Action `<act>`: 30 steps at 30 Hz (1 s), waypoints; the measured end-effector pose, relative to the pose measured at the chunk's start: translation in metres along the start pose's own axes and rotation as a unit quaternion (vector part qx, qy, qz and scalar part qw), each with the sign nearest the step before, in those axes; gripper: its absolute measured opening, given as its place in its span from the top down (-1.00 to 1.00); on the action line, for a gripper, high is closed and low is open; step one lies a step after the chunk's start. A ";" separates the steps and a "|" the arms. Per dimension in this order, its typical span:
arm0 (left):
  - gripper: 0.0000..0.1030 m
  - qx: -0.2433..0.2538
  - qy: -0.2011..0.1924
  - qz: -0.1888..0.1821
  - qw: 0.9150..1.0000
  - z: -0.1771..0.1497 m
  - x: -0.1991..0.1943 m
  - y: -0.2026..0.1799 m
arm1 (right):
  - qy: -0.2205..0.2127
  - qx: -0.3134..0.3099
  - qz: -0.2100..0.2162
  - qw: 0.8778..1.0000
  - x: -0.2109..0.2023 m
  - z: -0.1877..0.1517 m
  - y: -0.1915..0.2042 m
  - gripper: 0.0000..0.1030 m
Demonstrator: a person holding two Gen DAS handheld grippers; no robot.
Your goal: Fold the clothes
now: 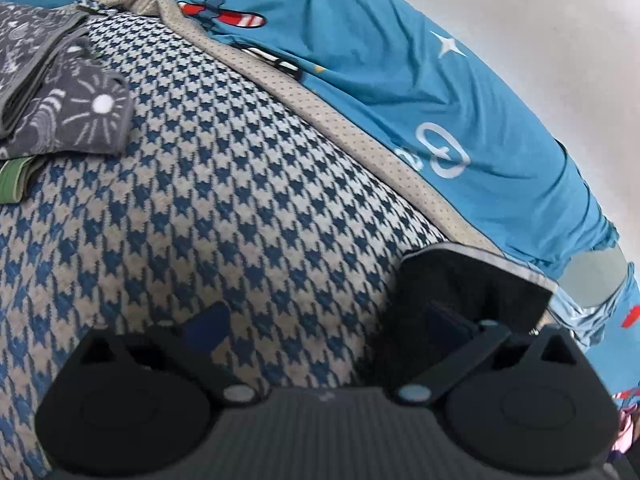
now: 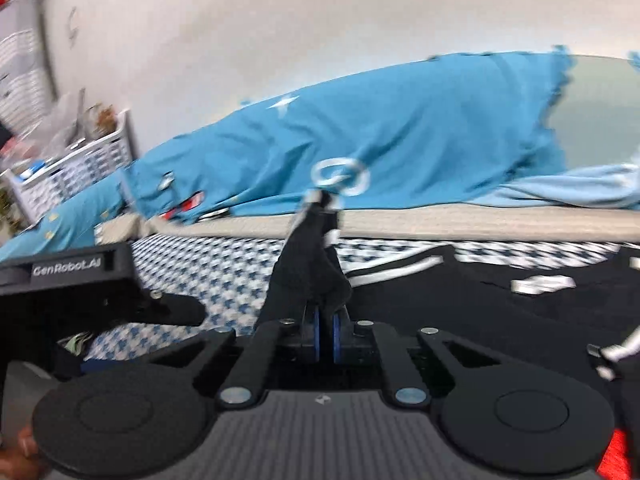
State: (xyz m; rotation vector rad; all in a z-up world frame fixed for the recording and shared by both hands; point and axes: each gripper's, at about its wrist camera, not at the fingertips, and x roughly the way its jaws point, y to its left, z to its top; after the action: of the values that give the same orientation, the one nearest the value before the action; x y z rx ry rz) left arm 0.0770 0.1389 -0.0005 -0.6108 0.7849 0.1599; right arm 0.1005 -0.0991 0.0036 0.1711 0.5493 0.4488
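Note:
A black garment with a grey trim and white markings (image 2: 500, 304) lies on the blue-and-cream houndstooth bed cover (image 1: 224, 184). My right gripper (image 2: 325, 320) is shut on a pinched-up fold of the black garment (image 2: 312, 264), which stands up between its blue pads. My left gripper (image 1: 326, 330) is open and low over the cover. A corner of the black garment (image 1: 476, 284) drapes over its right finger, and the left finger (image 1: 208, 326) rests bare on the cover. The left gripper's body also shows in the right wrist view (image 2: 96, 280).
A blue quilt with cartoon prints (image 1: 400, 52) is bunched along the back by the white wall. Folded grey patterned clothes (image 1: 60, 92) sit at the left on the cover. A white basket of items (image 2: 76, 168) stands at the far left.

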 end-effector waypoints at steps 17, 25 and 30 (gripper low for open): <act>-1.00 0.040 0.025 0.002 0.999 -0.016 0.010 -0.018 | -0.011 0.043 -0.109 0.993 -0.021 -0.001 -0.033 0.53; -0.99 0.093 0.049 0.016 0.994 -0.029 0.018 -0.028 | 0.022 -0.017 -0.037 0.999 -0.004 -0.006 -0.019 0.53; -1.00 0.152 0.053 0.038 0.986 -0.039 0.021 -0.034 | 0.045 -0.058 -0.049 0.996 0.004 -0.021 -0.011 0.54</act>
State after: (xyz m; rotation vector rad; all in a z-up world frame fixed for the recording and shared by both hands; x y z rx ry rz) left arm 0.0802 0.0870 -0.0213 -0.3016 0.9163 0.0744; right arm 0.0967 -0.1061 -0.0189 0.0122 0.6162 0.3931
